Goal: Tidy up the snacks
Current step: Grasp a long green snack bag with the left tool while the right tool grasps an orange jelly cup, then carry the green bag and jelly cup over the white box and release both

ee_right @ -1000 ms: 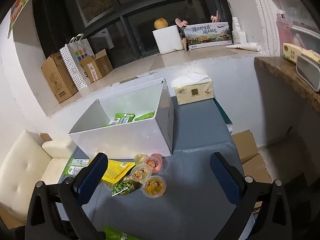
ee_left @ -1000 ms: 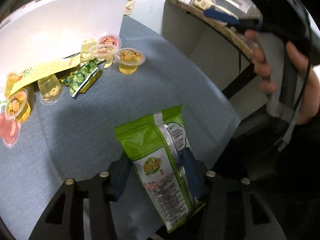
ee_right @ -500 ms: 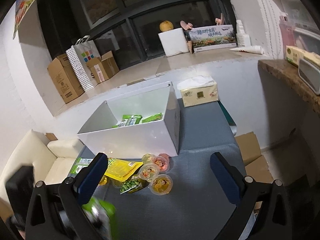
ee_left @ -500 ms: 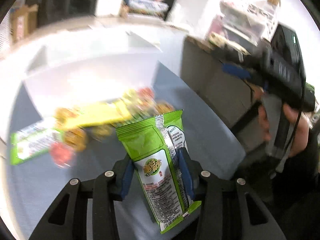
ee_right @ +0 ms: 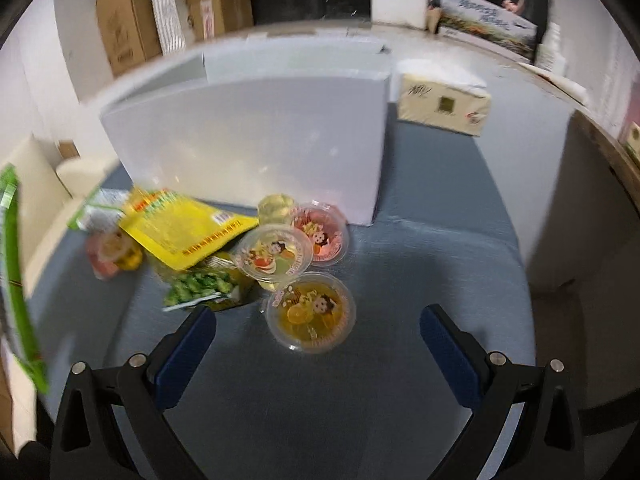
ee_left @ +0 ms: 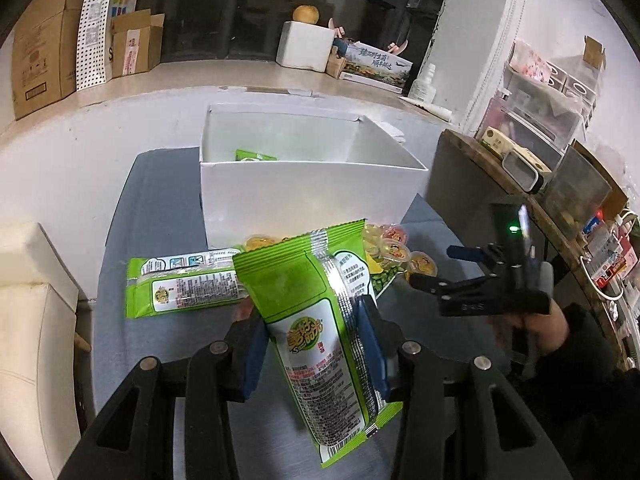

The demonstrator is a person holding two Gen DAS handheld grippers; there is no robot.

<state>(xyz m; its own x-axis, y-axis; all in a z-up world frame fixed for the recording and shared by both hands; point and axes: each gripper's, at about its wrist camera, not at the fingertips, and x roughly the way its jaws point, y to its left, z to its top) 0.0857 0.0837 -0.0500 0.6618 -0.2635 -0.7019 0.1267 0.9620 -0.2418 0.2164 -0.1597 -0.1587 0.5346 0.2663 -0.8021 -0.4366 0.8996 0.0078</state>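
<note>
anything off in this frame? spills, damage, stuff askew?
No spills or damage visible. The loose snacks sit in a jumbled heap against the white box: the yellow packet lies across other items, and one jelly cup lies tipped on its side. The green packet sits tilted in the left gripper.

Both grippers are black, skeletal frames with triangular cut-outs and round silver screws at the pivots. The left gripper (ee_left: pixel 316 344) carries blue pads (ee_left: pixel 370 340) inside its fingers; the right gripper (ee_right: pixel 316 344) has the same blue pads (ee_right: pixel 448 344). In the left wrist view, the right gripper's body (ee_left: pixel 508 264) is a black block with a green light on top. Below that light, the hand (ee_left: pixel 536 328) ends in a dark sleeve (ee_left: pixel 588 360).
</note>
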